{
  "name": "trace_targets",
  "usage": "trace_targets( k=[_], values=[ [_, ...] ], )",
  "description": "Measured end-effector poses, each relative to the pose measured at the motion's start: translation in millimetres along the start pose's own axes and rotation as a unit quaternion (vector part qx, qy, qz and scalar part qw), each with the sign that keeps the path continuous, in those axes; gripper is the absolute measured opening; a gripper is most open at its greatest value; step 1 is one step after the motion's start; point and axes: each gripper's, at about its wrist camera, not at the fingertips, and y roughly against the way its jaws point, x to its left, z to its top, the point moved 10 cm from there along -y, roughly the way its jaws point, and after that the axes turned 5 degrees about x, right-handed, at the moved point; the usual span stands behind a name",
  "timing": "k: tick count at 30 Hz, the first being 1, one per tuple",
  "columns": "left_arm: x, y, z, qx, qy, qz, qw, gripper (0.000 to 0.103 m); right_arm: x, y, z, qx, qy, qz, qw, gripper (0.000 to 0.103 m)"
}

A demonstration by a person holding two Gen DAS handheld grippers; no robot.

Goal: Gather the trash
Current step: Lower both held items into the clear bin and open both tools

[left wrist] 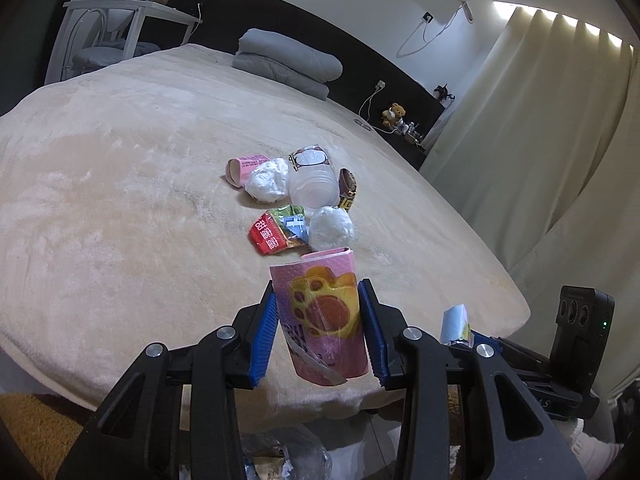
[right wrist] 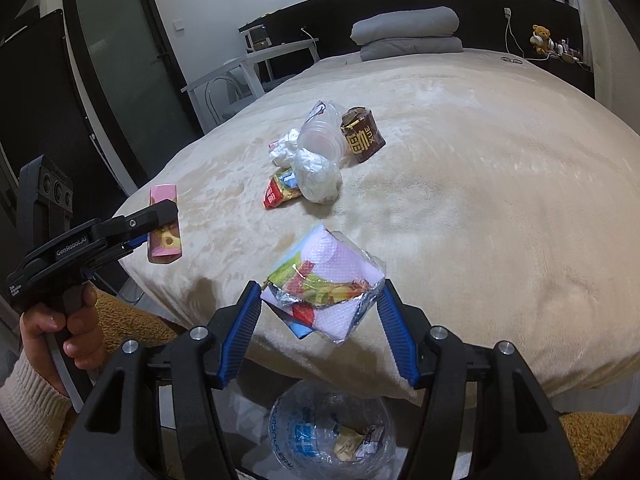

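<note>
My left gripper [left wrist: 320, 300] is shut on a pink carton with a paw print [left wrist: 324, 320], held near the bed's front edge; it also shows in the right wrist view [right wrist: 164, 228]. My right gripper [right wrist: 320, 292] is shut on a tissue pack in torn plastic wrap [right wrist: 324, 284], held above the bed edge. A pile of trash lies mid-bed: a clear plastic cup [left wrist: 312, 188], crumpled white tissues [left wrist: 332, 226], a red snack wrapper [left wrist: 276, 232], a brown carton [right wrist: 362, 136] and a second pink carton [left wrist: 244, 166].
A clear bag with trash inside [right wrist: 332, 432] sits on the floor below the bed edge. A folded grey duvet [left wrist: 288, 62] lies at the bed's far end. A white table and chair [left wrist: 120, 28] stand at the far left, curtains [left wrist: 540, 140] at the right.
</note>
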Motion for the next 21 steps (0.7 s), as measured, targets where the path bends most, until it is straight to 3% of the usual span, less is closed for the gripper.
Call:
trace_targets(
  k=[12, 21],
  values=[
    [-23, 21, -39, 0.004, -0.005, -0.021, 0.9998, 0.038, 16, 18, -31, 0.002, -0.004, 0.004, 1.0, 0.06],
    [-38, 15, -71, 0.037, -0.008, -0.027, 0.9989, 0.038, 23, 19, -54, 0.023, -0.007, 0.012, 1.0, 0.06]
  ],
)
